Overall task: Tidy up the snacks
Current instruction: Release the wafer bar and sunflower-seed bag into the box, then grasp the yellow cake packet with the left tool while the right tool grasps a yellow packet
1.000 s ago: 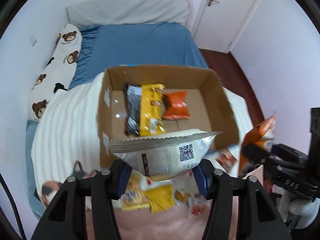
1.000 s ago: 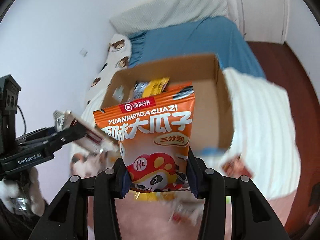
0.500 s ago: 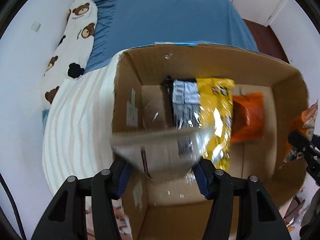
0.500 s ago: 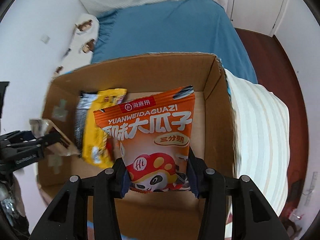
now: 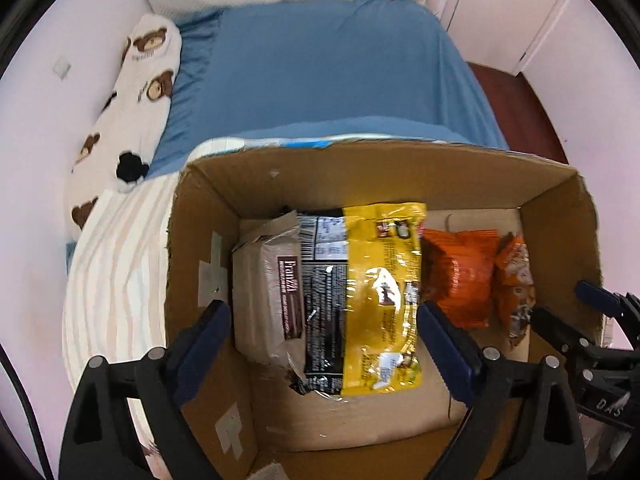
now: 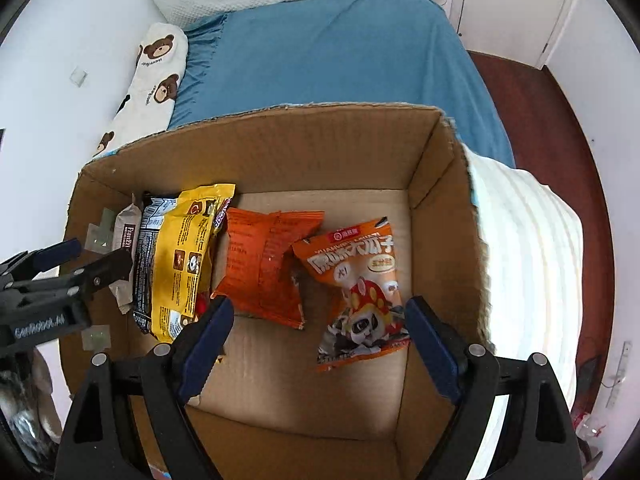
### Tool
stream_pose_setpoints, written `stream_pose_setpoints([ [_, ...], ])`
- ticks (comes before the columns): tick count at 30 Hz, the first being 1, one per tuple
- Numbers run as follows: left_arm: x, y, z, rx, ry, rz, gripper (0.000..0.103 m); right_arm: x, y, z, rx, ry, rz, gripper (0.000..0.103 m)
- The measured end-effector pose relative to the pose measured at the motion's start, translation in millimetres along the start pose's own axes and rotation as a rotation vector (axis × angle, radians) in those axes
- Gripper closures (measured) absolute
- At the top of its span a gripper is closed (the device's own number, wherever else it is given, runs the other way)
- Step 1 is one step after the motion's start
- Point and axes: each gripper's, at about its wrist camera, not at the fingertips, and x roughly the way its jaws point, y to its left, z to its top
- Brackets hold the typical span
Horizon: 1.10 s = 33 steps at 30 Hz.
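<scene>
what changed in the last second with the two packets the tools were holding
Both were let go into the cardboard box. The left tool came down over it and its jaws are opening; its beige wafer pack now lies at the left end. The right tool did likewise, jaws opening, and the orange panda packet lies at the right end. The yellow bag, black pack and plain orange packet stayed put.

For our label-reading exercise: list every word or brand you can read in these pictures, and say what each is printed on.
"Franzzi": beige wafer pack, on its brown label.
"YUANWEI...": panda seed bag, partly legible; the large Chinese characters below are blurred.
"GenRobot.AI": body of the left tongs, faint.
"DAS": body of the right tongs, cut off.
Yellow bag and black pack: print too small.
</scene>
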Motion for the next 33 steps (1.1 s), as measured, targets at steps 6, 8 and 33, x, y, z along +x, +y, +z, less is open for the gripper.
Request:
stream_pose_setpoints([
  [6, -47, -11, -24, 0.008, -0.132, -0.018, 0.008, -34, 2, -25, -0.019, -0.085, -0.014, 0.013],
  [8, -64, -12, -33, 0.005, -0.172, -0.013, 0.008, -48, 5, -35, -0.025, -0.118, -0.011, 0.013],
  [33, 10, 29, -236, -0.064, 0.095, 0.072, 0.008, -28, 40, -246, 0.086, 0.006, 0.197, 0.026],
])
